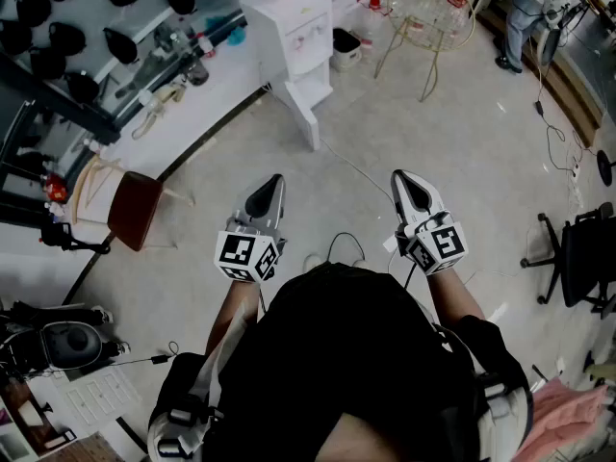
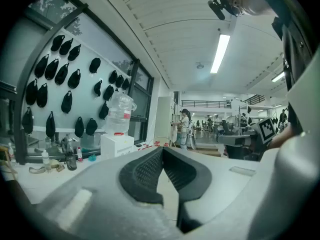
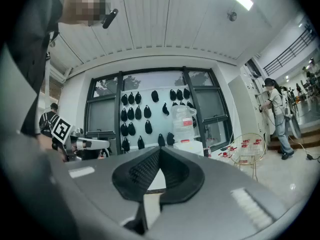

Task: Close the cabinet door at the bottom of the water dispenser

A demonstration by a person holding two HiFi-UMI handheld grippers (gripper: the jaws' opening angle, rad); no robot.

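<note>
The person stood well short of the water dispenser far ahead, its bottom cabinet door swung open, left gripper and right gripper both closed and empty, held level. To my eye the approach was not yet made, and the next move called for walking up and pushing it to.

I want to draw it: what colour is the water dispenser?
The dispenser is white; the head view shows it best.

Floor: pale, glossy.
By the wall: white water dispenser stands on the floor, at the end of the desk.
Desk: long, white, carrying tools.
Beside the dispenser: wire stand on thin legs.
Left: brown stool.
Right edge: black office chair.
Loose: thin cable running from the dispenser's foot.
</note>
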